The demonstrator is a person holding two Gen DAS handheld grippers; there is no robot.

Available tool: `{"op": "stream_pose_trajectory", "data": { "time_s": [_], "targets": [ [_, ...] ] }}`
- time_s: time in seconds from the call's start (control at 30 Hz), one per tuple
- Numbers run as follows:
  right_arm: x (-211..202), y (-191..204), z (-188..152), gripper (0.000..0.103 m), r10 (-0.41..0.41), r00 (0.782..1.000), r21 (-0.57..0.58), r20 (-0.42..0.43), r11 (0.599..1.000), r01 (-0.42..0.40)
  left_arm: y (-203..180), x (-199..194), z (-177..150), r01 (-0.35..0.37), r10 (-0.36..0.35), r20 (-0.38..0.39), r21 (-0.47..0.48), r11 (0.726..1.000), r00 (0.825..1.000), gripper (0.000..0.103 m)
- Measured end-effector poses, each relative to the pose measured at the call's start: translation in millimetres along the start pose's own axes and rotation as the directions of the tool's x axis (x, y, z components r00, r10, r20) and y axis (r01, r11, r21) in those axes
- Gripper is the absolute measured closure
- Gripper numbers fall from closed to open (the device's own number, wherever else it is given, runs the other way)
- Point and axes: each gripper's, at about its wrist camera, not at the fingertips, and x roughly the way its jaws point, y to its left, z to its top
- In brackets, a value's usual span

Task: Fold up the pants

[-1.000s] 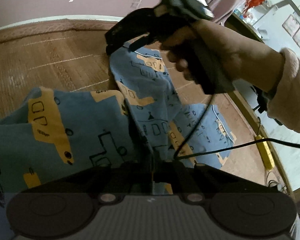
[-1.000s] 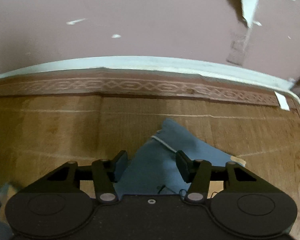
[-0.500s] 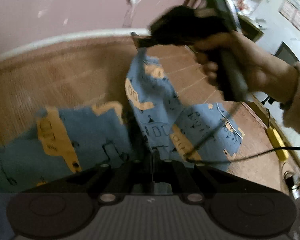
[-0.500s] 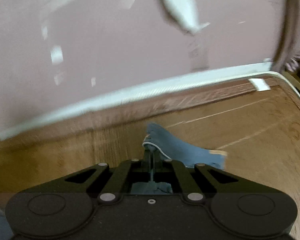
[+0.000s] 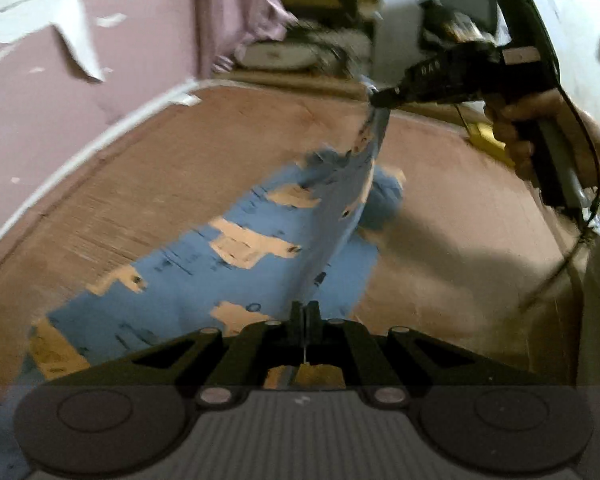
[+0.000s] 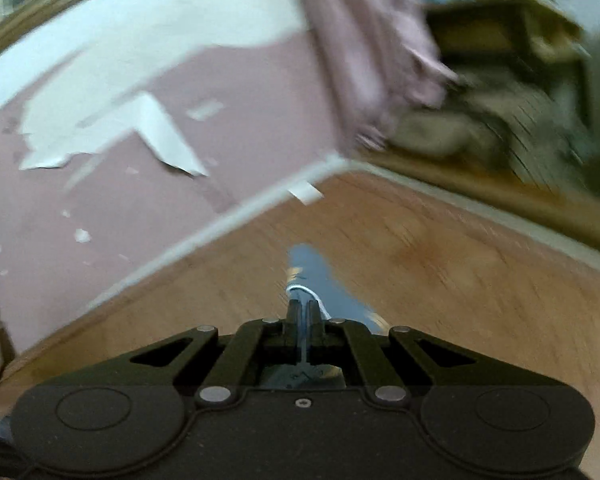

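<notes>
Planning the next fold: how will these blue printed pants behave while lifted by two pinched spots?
Probably floppy: between the left claw and right claw, the pants hang as a sagging sheet. Likely light, since thin pinches carry them. The loose part trails on the mat, so it may drag.

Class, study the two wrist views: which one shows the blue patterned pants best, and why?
The left wrist view. There the pants spread across the mat, stretched between the left gripper and the right gripper. The right wrist view shows only a narrow blue strip beyond its shut jaws.
</notes>
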Motion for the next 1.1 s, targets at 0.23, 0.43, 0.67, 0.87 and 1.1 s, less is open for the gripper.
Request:
{"op": "stream_pose_trajectory", "data": {
  "time_s": [0.23,0.43,0.67,0.87,1.1],
  "targets": [
    [11,-23,-45,0.094,-0.008,0.998,0.093,-0.069,0.996,0.015,-3,30,-4,0.036,-0.037,-0.096,-0.013,0.999,0.995,0.096],
    [9,-41,-50,0.074,0.018,0.996,0.087,-0.083,0.996,-0.01,11,48,55,0.083,-0.085,-0.071,-0.025,0.996,0.994,0.059],
    [6,-68,-46,0.029,-0.012,0.991,0.125,-0.135,0.992,0.029,1,114,152,0.117,-0.111,-0.066,0.107,0.987,0.992,0.042],
    [10,-85,-43,0.05,0.057,0.977,0.154,-0.204,0.988,-0.026,-25,187,186,0.174,-0.147,-0.136,0.222,0.959,0.98,0.053],
    [17,-64,-47,0.072,0.023,0.974,0.001,-0.226,1.0,-0.023,-40,220,182,0.194,-0.14,-0.204,0.273,0.942,0.969,0.087]
  ]
}}
